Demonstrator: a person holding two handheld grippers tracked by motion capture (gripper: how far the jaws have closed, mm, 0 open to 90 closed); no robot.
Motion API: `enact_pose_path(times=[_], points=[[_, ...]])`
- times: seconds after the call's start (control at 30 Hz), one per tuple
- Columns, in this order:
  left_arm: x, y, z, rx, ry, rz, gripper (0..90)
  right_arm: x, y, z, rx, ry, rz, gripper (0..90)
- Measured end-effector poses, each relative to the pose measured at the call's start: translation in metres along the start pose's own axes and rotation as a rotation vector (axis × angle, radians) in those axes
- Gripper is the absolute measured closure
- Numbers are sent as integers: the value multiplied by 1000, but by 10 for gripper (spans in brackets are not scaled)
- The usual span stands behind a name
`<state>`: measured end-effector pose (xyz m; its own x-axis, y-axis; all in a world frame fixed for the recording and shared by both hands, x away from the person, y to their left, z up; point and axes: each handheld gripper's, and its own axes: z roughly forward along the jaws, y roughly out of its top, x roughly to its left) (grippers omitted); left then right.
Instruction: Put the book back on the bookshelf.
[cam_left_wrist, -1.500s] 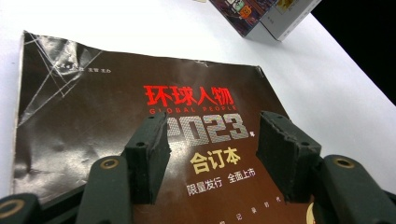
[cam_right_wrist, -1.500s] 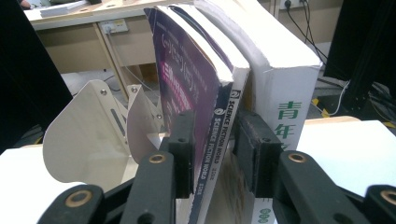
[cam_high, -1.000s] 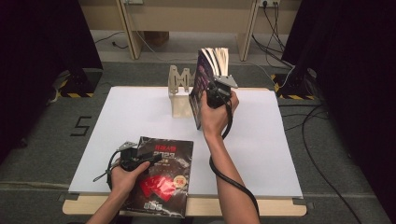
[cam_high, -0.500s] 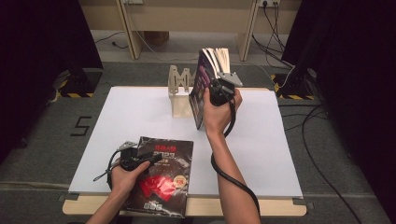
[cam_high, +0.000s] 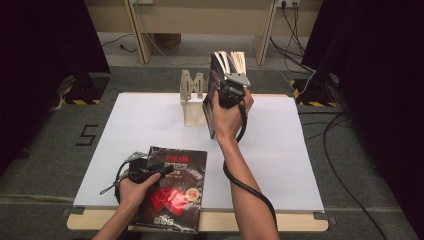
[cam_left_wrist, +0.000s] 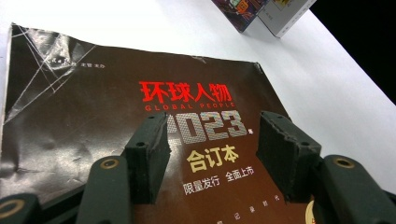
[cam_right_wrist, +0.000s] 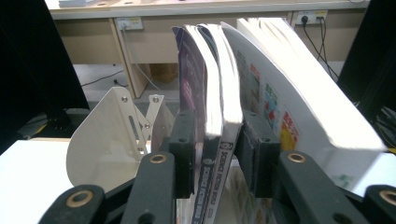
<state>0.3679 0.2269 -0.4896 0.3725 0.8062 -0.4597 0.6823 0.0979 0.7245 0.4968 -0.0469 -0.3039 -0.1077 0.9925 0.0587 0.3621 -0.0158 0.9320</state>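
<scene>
White sheeting covers the counter (cam_high: 280, 150), with desks and cables behind. One upright magazine (cam_right_wrist: 212, 93) stands at the far edge, clamped in the right tongs (cam_high: 231, 92), whose jaws have just been closing on it; it sits beside the white bookend (cam_high: 192, 97), seemingly being shelved. A dark magazine (cam_high: 175, 187) lies flat at the near edge, not yet lifted; the left tongs (cam_left_wrist: 212, 154) rest over it, apart.
</scene>
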Motion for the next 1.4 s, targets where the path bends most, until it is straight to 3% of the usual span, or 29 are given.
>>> enact_pose_path(times=[0.23, 0.93, 1.2, 1.4], points=[[1, 0, 0, -1, 1, 0, 426, 5, 9, 13, 39, 33, -25, 692], [1, 1, 1, 3, -6, 1, 427, 18, 40, 50, 248, 86, -67, 695], [2, 0, 1, 10, -4, -1, 428, 20, 41, 57, 259, 84, -73, 729], [2, 0, 1, 11, -5, -1, 429, 21, 45, 61, 275, 69, -104, 748]])
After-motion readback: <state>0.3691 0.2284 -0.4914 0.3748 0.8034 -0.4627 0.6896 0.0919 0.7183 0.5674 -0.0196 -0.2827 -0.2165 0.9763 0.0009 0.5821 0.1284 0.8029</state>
